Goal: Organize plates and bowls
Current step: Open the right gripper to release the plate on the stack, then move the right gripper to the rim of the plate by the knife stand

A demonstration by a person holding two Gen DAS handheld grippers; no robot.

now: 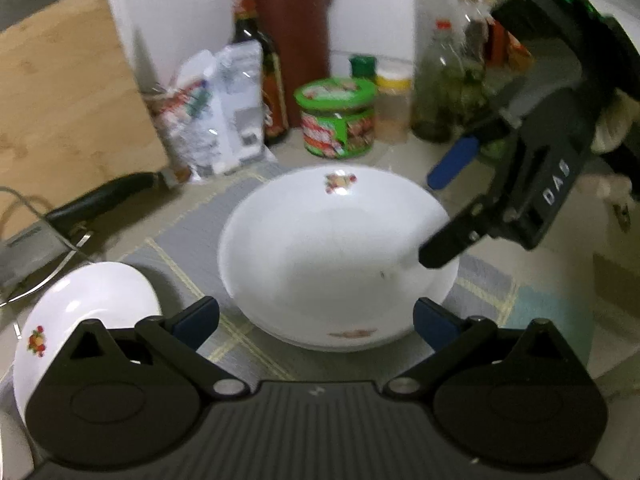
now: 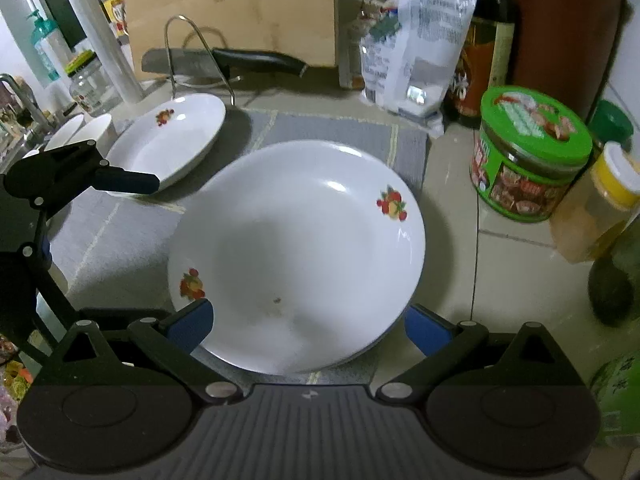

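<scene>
A stack of white deep plates (image 1: 336, 256) with fruit prints rests on a grey placemat (image 1: 192, 240); it also shows in the right wrist view (image 2: 300, 248). My left gripper (image 1: 316, 320) is open, its fingers on either side of the stack's near rim. My right gripper (image 2: 308, 326) is open at the stack's other side and appears in the left wrist view (image 1: 440, 216). Another white plate (image 2: 168, 140) lies to the left, also seen in the left wrist view (image 1: 80, 320). The left gripper's finger (image 2: 128, 182) reaches over it.
A cleaver (image 2: 224, 60) and wire rack (image 2: 200, 52) sit by a wooden board (image 2: 228, 8). A green-lidded tin (image 2: 528, 152), bottles, jars (image 2: 596, 204), a bag (image 2: 412, 48) and a knife block (image 1: 296, 40) crowd the back. Small white bowls (image 2: 80, 132) stand far left.
</scene>
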